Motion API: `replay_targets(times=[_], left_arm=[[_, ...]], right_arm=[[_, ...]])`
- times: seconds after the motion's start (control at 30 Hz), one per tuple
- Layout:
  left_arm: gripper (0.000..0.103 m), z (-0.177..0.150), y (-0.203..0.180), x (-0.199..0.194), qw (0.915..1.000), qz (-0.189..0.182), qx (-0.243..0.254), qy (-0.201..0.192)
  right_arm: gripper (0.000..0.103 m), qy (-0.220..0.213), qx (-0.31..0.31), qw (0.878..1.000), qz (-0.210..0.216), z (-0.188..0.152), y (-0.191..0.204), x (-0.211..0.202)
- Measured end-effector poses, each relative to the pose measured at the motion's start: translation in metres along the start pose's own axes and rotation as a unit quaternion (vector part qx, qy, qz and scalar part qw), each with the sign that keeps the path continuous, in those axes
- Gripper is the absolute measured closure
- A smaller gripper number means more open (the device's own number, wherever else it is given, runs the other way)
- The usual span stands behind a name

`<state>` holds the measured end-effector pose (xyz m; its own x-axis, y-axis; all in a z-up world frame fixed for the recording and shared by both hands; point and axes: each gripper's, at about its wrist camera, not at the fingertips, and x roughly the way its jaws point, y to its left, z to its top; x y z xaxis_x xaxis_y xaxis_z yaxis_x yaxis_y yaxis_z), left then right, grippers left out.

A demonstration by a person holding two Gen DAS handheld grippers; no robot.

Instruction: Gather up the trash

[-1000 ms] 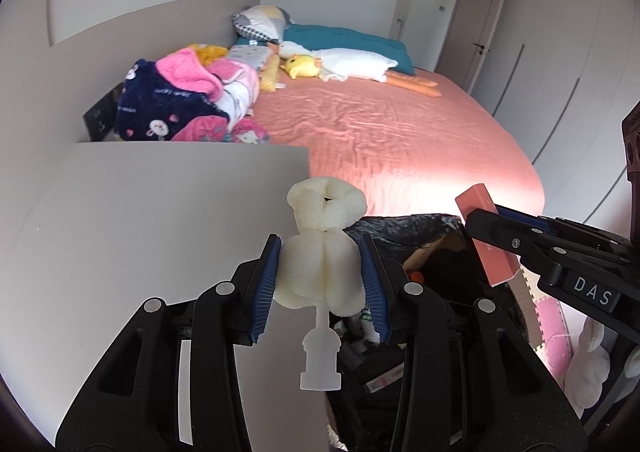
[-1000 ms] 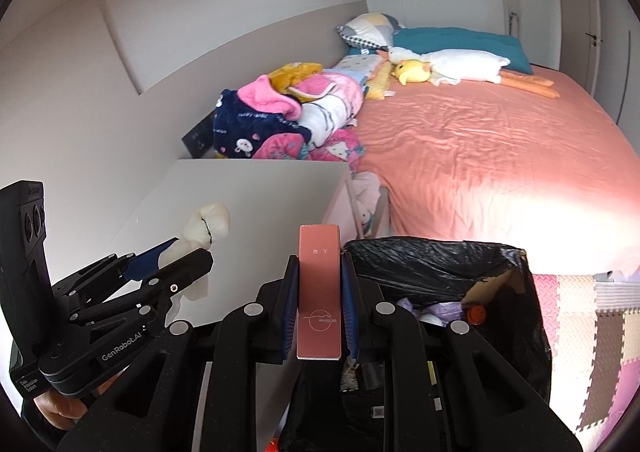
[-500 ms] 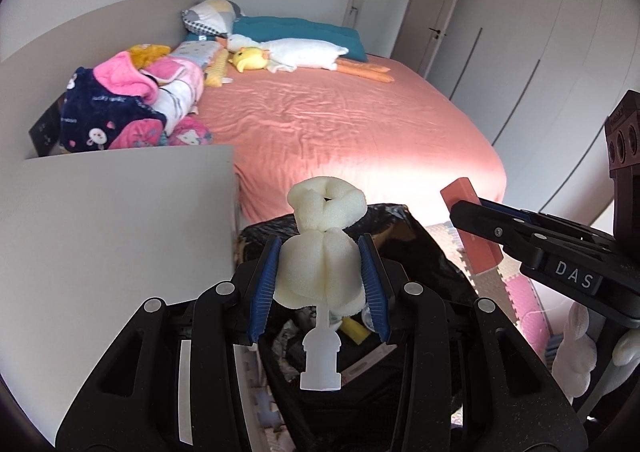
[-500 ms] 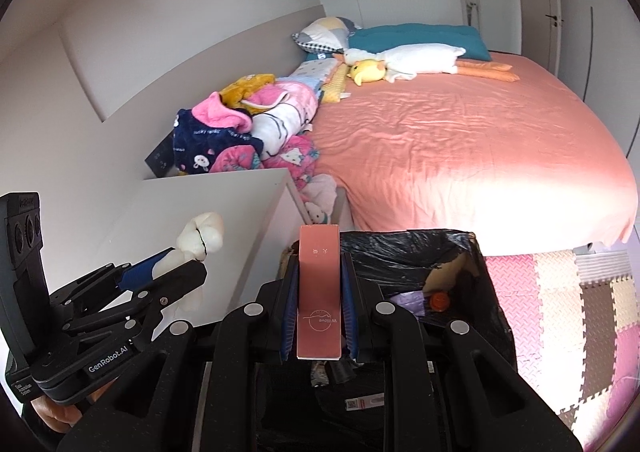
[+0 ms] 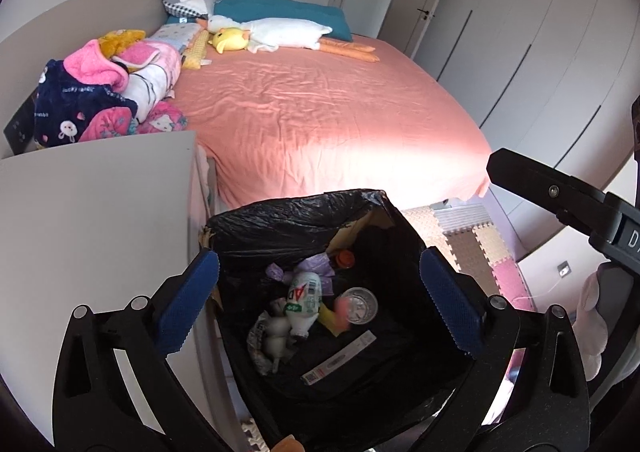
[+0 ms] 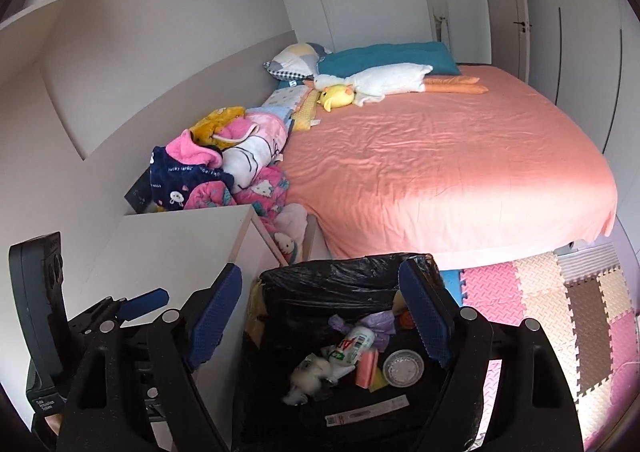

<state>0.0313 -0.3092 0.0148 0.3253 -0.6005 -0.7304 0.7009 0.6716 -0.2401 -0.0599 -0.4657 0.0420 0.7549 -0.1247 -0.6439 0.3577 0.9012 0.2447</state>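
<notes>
A trash bin lined with a black bag (image 5: 288, 220) (image 6: 340, 280) stands below both grippers. My left gripper (image 5: 318, 302) is open and empty above it. My right gripper (image 6: 320, 314) is open and empty above it too. Inside lie a white foam piece (image 5: 276, 332) (image 6: 308, 376), a pink box (image 6: 367, 366) (image 5: 342, 312), a white bottle with a green label (image 5: 304, 298) (image 6: 352, 346), a round metal lid (image 5: 360, 304) (image 6: 403, 367) and purple wrappers (image 6: 380, 322). The left gripper's blue finger (image 6: 144, 298) shows at the left of the right wrist view.
A white bedside cabinet (image 5: 92, 192) (image 6: 176, 240) stands left of the bin. A bed with a pink sheet (image 5: 320, 112) (image 6: 440, 156) lies behind, with piled blankets (image 5: 100, 92) and plush toys (image 6: 372, 86). Foam floor mats (image 6: 560, 300) lie to the right. Wardrobe doors (image 5: 520, 52) stand at the far right.
Both grippers have opened over the bin. The white foam piece left the left gripper and the pink box left the right gripper; both now lie in the bin.
</notes>
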Motion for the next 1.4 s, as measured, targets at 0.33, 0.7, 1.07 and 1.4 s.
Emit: replay_targets(times=[0.33, 0.7, 1.07, 1.4], left_arm=[[0.006, 0.004, -0.005, 0.002, 0.9998, 0.014, 0.009, -0.012], [0.006, 0.008, 0.000, -0.001, 0.9992, 0.031, 0.003, -0.023], [0.006, 0.008, 0.003, 0.001, 0.9994, 0.028, 0.000, -0.020], [0.006, 0.009, 0.004, -0.001, 0.9993, 0.029, 0.004, -0.022]], right_arm=[[0.021, 0.001, -0.006, 1.000, 0.000, 0.006, -0.004, 0.005], [0.021, 0.002, -0.016, 1.000, 0.004, 0.007, 0.001, 0.007], [0.021, 0.004, -0.020, 1.000, 0.008, 0.010, 0.004, 0.010], [0.021, 0.004, -0.029, 1.000, 0.009, 0.010, 0.012, 0.011]])
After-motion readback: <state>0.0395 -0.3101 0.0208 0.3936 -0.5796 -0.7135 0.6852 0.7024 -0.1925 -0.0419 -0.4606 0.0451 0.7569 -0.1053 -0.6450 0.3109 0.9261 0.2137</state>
